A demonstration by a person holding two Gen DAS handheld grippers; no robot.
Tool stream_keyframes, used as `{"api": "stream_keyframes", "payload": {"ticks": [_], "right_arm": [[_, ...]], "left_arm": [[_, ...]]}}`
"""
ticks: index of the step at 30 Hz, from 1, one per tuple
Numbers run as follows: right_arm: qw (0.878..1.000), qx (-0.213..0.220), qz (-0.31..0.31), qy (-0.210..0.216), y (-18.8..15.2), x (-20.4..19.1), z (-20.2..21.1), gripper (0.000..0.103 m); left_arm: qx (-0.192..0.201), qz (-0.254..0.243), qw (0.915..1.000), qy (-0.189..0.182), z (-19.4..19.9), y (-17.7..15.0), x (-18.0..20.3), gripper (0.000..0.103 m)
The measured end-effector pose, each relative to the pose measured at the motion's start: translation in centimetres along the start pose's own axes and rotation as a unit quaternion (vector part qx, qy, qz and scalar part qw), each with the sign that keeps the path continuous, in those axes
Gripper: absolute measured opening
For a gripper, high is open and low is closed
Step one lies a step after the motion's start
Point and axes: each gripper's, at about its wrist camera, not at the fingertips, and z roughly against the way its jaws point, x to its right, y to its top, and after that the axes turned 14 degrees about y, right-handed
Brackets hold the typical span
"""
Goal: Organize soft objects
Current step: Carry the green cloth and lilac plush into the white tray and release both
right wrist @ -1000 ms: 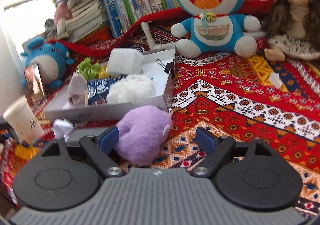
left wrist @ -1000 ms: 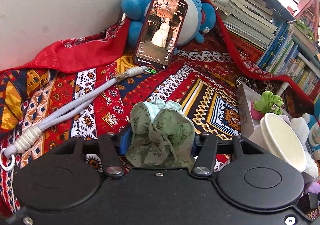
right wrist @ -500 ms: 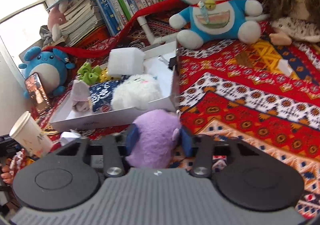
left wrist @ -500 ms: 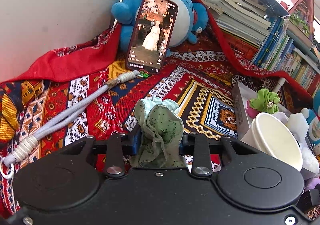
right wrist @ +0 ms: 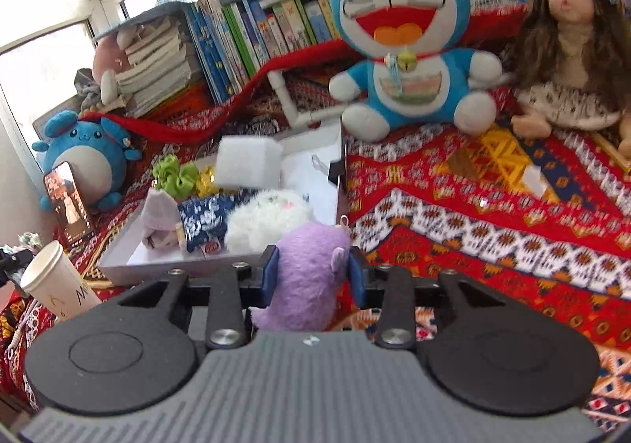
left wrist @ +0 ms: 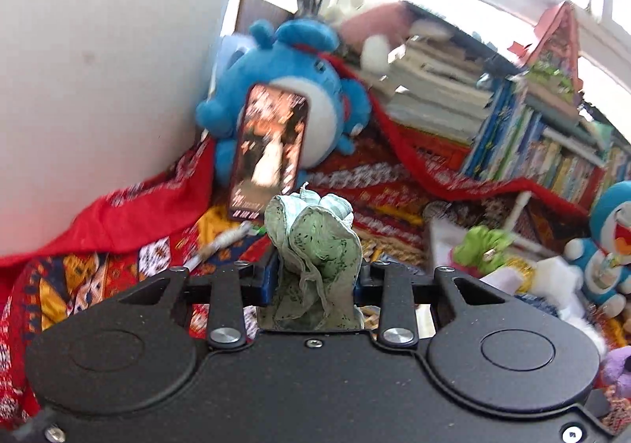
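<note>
Left claw (left wrist: 315, 277) is clamped tight on a green scrunchie (left wrist: 315, 245), bunched up between the blue pads, held above the patterned cloth (left wrist: 94, 285) in front of the phone (left wrist: 270, 151). Right claw (right wrist: 311, 275) has closed down on the purple plush (right wrist: 305, 277), pads pressing its sides, just this side of the white box (right wrist: 157, 265). In that box: a white fluffy toy (right wrist: 268, 218), a foam block (right wrist: 246, 163), a green bow (right wrist: 175, 176). A paper cup (right wrist: 55, 285) stands to the left.

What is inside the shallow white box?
Shallow white box: white foam block, green bow, navy patterned pouch, white fluffy toy, grey cloth. What lies beneath them is hidden.
</note>
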Motion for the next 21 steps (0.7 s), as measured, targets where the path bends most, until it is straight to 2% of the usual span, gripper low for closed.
{"api": "stream_keyframes", "payload": {"ticks": [10, 16, 21], "right_arm": [[0.998, 0.045, 0.035, 0.017, 4.2, -2.0, 1.2, 0.041], [0.997, 0.054, 0.052, 0.032, 6.6, -3.6, 0.3, 0.041], [0.996, 0.044, 0.067, 0.022, 7.6, -4.3, -1.5, 0.041]], "left_arm": [[0.044, -0.028, 0.9950, -0.085, 4.6, 4.9, 4.8, 0.032], [0.034, -0.062, 0.9869, -0.145, 6.7, 6.1, 10.4, 0.032], [0.011, -0.086, 0.9813, -0.172, 7.1, 4.5, 15.1, 0.032]]}}
